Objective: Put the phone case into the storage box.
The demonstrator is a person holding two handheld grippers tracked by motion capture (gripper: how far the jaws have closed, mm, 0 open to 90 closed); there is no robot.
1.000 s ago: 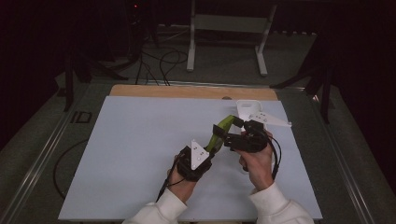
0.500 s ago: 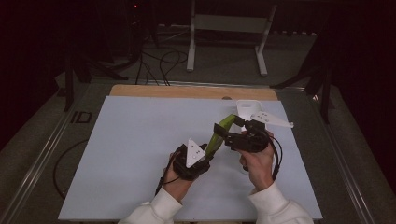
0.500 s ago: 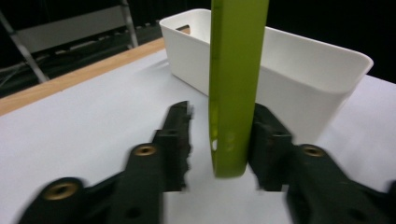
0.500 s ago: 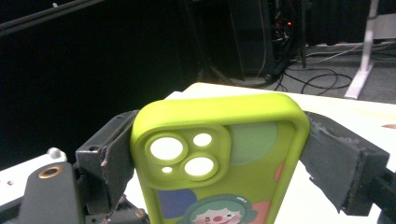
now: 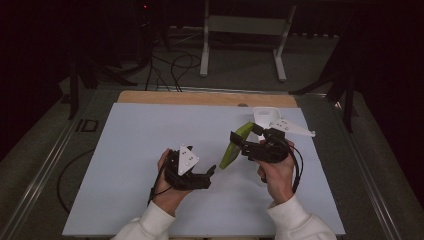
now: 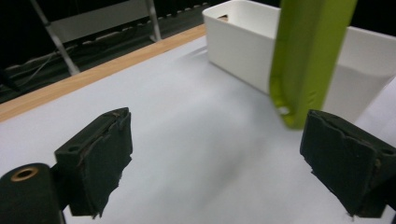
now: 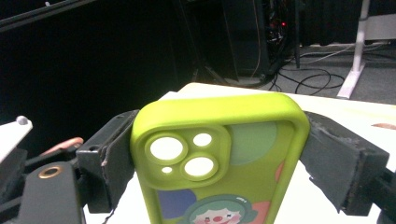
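Case [image 7: 219, 154]: green phone case, pinched by right gripper [image 5: 239, 141], held above the table [image 5: 130, 150].
Left gripper [image 5: 212, 171]: jaws just opened, nothing between them (case released).
Left: placing, maybe into bin [image 6: 243, 42].

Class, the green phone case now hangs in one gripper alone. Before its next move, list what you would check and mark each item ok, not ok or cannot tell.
1. Right gripper clamps the green phone case by both side edges: ok.
2. Left gripper is clear of the case; its jaws have just been opening, with nothing between them: ok.
3. The case is lifted off the white table, its lower end hanging free: ok.
4. The white bin behind the case stands upright and open-topped: ok.
5. Whether the bin has room inside: cannot tell.
6. The left hand is out of the path to the bin: ok.
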